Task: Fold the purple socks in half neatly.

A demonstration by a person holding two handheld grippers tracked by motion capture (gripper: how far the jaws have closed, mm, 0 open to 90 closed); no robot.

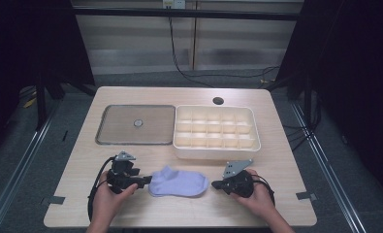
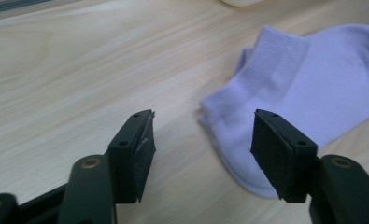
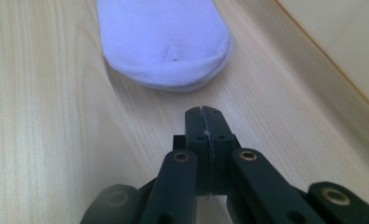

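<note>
A lilac ankle sock (image 1: 178,183) lies flat on the wooden table near its front edge, between my two grippers. My left gripper (image 1: 148,181) is at the sock's cuff end; in the left gripper view its jaws (image 2: 201,149) stand apart, with the sock's heel edge (image 2: 294,93) just beyond and partly behind the right pad, nothing pressed. My right gripper (image 1: 214,184) sits just off the sock's toe (image 3: 173,42); its jaws (image 3: 204,112) are pressed together with nothing between them, a short way from the toe.
A white divided box (image 1: 215,132) with several empty compartments stands behind the sock at the centre right. To its left lies a flat grey tray (image 1: 135,124) with a small round knob. A round hole (image 1: 218,101) marks the table's far side.
</note>
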